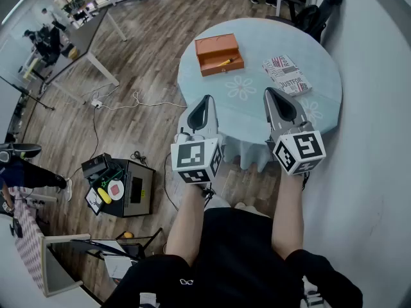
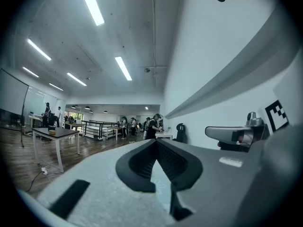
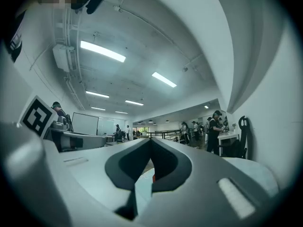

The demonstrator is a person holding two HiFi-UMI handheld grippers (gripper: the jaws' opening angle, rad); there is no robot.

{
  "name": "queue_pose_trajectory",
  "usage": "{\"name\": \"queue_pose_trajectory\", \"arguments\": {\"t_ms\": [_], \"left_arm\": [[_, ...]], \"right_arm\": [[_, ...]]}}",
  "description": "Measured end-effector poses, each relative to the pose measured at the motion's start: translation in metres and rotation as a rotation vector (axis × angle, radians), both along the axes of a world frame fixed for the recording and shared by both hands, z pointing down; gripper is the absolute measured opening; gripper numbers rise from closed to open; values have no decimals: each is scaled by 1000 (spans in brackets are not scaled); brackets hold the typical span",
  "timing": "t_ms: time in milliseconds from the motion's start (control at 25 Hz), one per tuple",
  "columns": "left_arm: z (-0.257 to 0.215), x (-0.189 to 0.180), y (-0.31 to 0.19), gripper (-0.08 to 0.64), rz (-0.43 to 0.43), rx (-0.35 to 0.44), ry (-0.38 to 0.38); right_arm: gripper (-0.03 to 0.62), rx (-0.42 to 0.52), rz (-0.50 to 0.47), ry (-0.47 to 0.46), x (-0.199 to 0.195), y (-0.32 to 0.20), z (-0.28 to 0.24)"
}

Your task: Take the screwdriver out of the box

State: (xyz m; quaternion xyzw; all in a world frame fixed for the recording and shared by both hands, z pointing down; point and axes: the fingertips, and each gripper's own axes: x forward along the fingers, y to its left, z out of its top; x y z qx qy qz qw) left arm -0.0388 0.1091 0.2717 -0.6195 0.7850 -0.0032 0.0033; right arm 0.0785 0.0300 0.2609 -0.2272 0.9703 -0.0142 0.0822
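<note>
An open orange box (image 1: 219,53) stands on the far left part of the round pale blue table (image 1: 257,104). Inside it, near its right end, lies a yellow-handled screwdriver (image 1: 225,62). My left gripper (image 1: 207,99) hovers over the table's near edge, short of the box, shut with nothing in it. My right gripper (image 1: 269,92) is held beside it, also shut and empty. In the left gripper view the jaws of the left gripper (image 2: 155,141) meet at their tips. The right gripper (image 3: 150,140) shows the same in its own view, with a bit of orange below its jaws.
A patterned white pack (image 1: 287,74) lies on the table's right side, just beyond my right gripper. A black chair (image 1: 313,13) stands behind the table. On the wooden floor to the left are a black case (image 1: 125,188) and a white cable (image 1: 128,102). People stand at desks far back.
</note>
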Motion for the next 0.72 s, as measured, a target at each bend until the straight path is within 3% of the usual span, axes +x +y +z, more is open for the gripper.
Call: {"name": "queue_pose_trajectory", "arguments": {"t_ms": [80, 280, 560, 720], "left_arm": [[-2, 2, -1, 3, 8, 14, 1], [-22, 10, 2, 3, 76, 141, 10], [-25, -7, -7, 3, 58, 124, -12], [-16, -35, -18, 3, 35, 119, 2]], "right_arm": [[9, -3, -3, -15, 2, -2, 0], [9, -5, -9, -64, 5, -7, -5], [9, -8, -22, -105, 0, -22, -16], [9, -6, -40, -95, -24, -32, -7]]}}
